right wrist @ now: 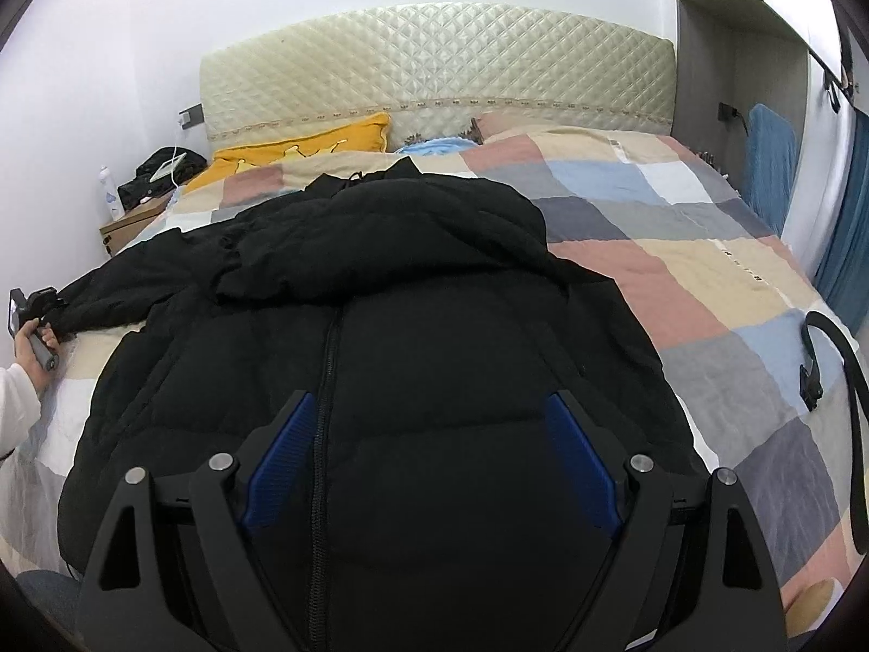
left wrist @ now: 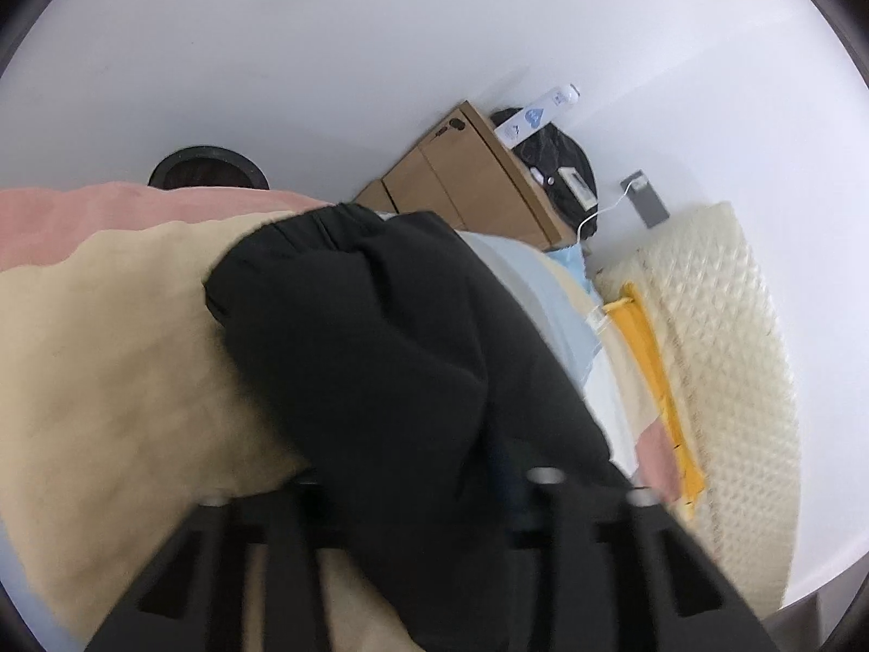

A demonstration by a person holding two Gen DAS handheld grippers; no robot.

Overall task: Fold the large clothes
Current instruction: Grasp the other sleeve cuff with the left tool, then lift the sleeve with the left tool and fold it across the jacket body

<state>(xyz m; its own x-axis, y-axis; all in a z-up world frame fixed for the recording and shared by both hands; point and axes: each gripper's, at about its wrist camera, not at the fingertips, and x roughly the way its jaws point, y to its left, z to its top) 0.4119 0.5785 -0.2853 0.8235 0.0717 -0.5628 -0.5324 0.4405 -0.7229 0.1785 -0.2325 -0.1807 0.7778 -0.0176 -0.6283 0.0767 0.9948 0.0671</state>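
A black puffer jacket (right wrist: 380,326) lies zipper-side up on the patchwork quilt (right wrist: 706,282), hood toward the headboard. My right gripper (right wrist: 429,424) is open above the jacket's lower front, blue pads (right wrist: 581,462) wide apart, holding nothing. My left gripper (right wrist: 51,307) shows at the far left of the right wrist view, shut on the end of the jacket's sleeve (right wrist: 119,282) and pulling it out sideways. In the left wrist view the black sleeve (left wrist: 380,353) fills the centre and covers the fingertips of my left gripper (left wrist: 429,483).
A quilted cream headboard (right wrist: 434,65) and a yellow pillow (right wrist: 304,144) are at the bed's far end. A wooden nightstand (right wrist: 133,223) with a bottle and a black bag stands at the left. A black strap (right wrist: 836,348) lies on the quilt's right side.
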